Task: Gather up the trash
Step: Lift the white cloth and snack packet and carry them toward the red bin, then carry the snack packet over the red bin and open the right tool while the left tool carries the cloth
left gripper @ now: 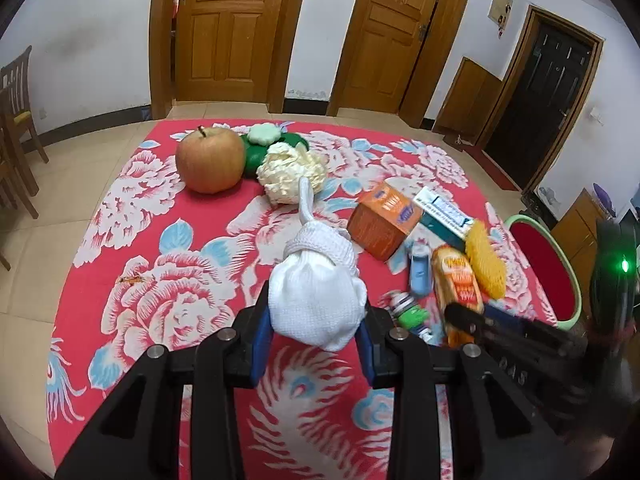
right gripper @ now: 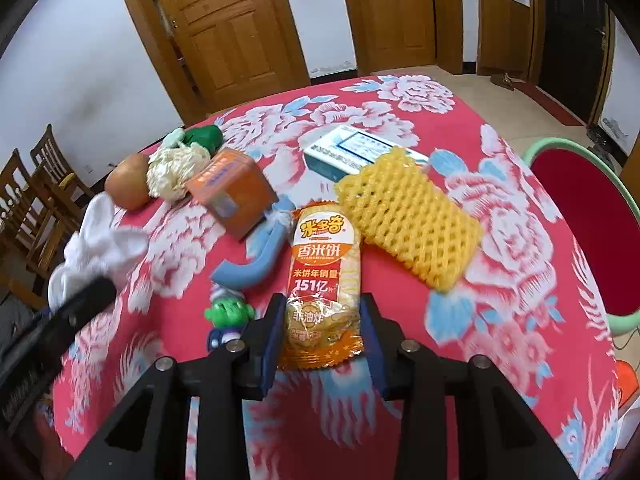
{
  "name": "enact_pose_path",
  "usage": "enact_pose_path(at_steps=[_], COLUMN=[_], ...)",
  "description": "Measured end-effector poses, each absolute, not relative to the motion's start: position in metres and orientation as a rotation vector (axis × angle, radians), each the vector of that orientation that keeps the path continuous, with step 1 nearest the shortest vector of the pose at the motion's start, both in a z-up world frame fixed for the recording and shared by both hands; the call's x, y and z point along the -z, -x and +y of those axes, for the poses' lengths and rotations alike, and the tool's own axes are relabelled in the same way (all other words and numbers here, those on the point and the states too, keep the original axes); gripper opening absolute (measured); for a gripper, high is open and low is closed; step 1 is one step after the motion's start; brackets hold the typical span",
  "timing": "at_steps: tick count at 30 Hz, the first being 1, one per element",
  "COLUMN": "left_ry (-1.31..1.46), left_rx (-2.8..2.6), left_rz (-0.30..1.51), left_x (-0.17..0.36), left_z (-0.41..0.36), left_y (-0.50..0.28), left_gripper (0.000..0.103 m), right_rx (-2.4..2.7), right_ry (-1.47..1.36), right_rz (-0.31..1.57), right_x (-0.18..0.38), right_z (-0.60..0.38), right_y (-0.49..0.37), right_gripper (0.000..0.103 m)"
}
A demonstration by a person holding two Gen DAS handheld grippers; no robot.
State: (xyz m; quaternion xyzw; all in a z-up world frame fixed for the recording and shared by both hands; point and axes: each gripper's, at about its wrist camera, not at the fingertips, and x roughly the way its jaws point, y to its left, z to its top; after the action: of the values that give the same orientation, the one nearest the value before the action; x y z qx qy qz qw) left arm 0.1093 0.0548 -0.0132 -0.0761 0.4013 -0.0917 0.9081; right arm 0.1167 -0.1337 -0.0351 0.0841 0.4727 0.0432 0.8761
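Right now both hands are loaded or nearly so, and the question is which way the bin lies from each. The left gripper (left gripper: 316,320) is clamped on a balled white sock (left gripper: 316,300), its blue pads pressing the bundle from either side, with the sock's tail trailing away toward the far end of the red floral tablecloth (left gripper: 160,240). The right gripper (right gripper: 322,336) straddles the near end of the rice cracker packet (right gripper: 324,280); its pads sit against the wrapper's two long edges, so I judge it closed on the packet, though the packet looks to be lying flat on the cloth. The packet's long axis runs straight away from the claw, in line with the fingers, so only its near end is pinched and the far end may droop when lifted. The red basin with a green rim (right gripper: 580,232) stands off the table's right edge, to the right of the right gripper and nearer to it than to the left one. The next move, as I read it, is a lift and a swing rightward, past the yellow foam fruit net (right gripper: 408,220) lying just beside the packet. The left hand's sock would have to cross over the orange carton (left gripper: 380,220) and the clutter to reach the same basin.
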Motion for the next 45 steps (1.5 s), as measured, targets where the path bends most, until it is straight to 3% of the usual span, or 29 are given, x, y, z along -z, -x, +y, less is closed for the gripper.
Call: enact_pose_path(at_steps=[22,37,45], left_ry=[0.098,0.101,0.098], left_rx=[0.259,0.318,0.346], left_rz=[0.818,0.862,0.868], left_x=[-0.012,0.005,0.005], left_z=[-0.014,-0.035,-0.045], left_y=[-0.083,-0.085,-0.083], left_gripper=[0.035,0.035,0.035], right_rx=[-0.183,-0.089,-0.161], right_ry=[-0.249,-0.206,-0.262], right_rz=[0.918,1.005,0.923], right_x=[-0.001,0.036,0.018], right_z=[-0.200,-0.225,-0.224], right_y=[-0.037,-0.037,-0.029], right_gripper=[0.039,0.039,0.039])
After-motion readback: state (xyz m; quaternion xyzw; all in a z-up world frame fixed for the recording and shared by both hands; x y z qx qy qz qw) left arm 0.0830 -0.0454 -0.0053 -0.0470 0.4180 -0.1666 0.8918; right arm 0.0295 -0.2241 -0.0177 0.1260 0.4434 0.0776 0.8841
